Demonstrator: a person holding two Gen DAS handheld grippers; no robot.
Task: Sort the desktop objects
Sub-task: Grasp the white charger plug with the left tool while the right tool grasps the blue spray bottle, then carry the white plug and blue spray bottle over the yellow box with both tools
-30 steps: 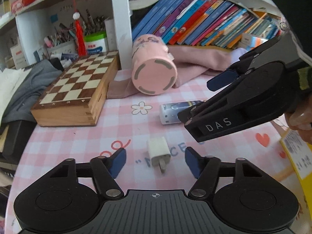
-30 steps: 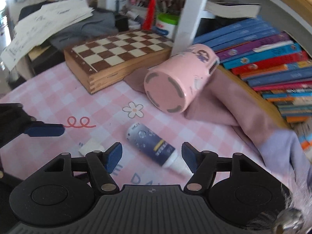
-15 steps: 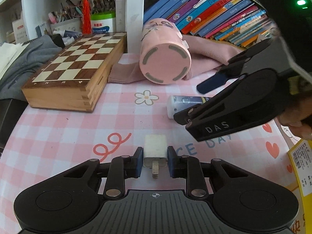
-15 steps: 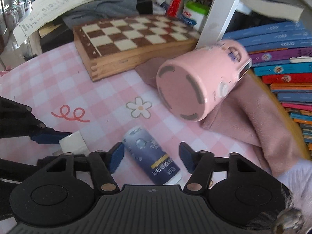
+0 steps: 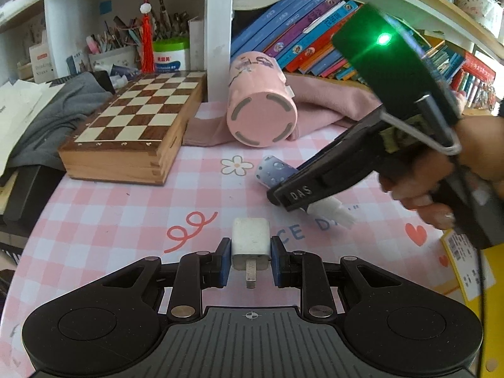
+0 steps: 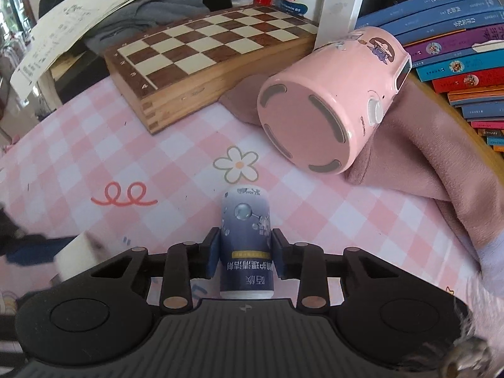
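Note:
A white charger plug (image 5: 251, 242) sits between the pads of my left gripper (image 5: 249, 263), which is shut on it just above the pink checked tablecloth (image 5: 126, 220). A dark blue bottle (image 6: 245, 236) with a white cap lies lengthwise between the fingers of my right gripper (image 6: 245, 256). Its jaws are closing and both pads touch the bottle's sides. In the left wrist view a hand holds the right gripper (image 5: 285, 193) over the same bottle (image 5: 272, 171). The charger (image 6: 74, 255) shows blurred at the left edge of the right wrist view.
A pink mug (image 5: 261, 119) lies on its side against a pink cloth (image 5: 334, 104). A wooden chessboard box (image 5: 135, 126) stands to the left, with grey clothing (image 5: 56, 110) and papers beyond it. Shelved books (image 5: 299, 37) line the back, and a yellow package (image 5: 466, 267) lies at the right edge.
My left gripper closed on the charger, which now hangs slightly off the cloth. The right gripper came down over the bottle and its jaws drew in against it.

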